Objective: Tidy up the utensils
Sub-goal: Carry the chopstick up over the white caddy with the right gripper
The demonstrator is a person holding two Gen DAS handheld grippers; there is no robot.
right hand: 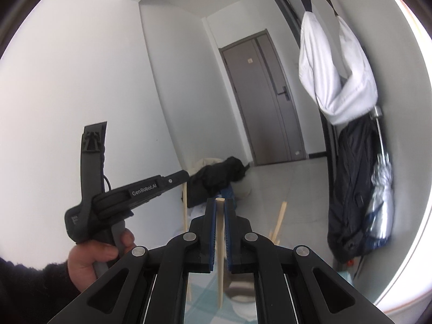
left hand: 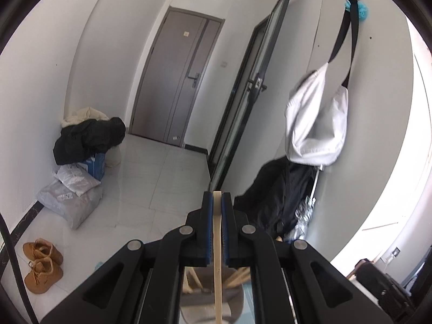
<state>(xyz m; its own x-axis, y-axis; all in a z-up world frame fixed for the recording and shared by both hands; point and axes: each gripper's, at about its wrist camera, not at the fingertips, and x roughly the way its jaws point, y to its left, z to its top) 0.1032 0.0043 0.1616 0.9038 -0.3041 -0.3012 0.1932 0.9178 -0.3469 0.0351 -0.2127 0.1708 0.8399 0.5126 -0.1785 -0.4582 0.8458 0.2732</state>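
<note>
A wooden stick (left hand: 217,245) is clamped in the left gripper (left hand: 217,198), its lower end cut off at the bottom of the frame; another stick (right hand: 220,245) is pinched by the right gripper (right hand: 220,205), its lower end blurred.

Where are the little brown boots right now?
In the left wrist view, the brown boots sit on the white floor at the bottom left, by the wall, just below the grey parcel bags.

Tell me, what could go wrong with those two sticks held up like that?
1. Each gripper pinches one thin chopstick: the left gripper holds its chopstick only between narrow pads, so it might pivot or slip.
2. The right gripper holds its chopstick above a cup with more sticks; a careless lowering might knock those or tip the cup.
3. The grippers are close together, so the sticks could clash.
</note>
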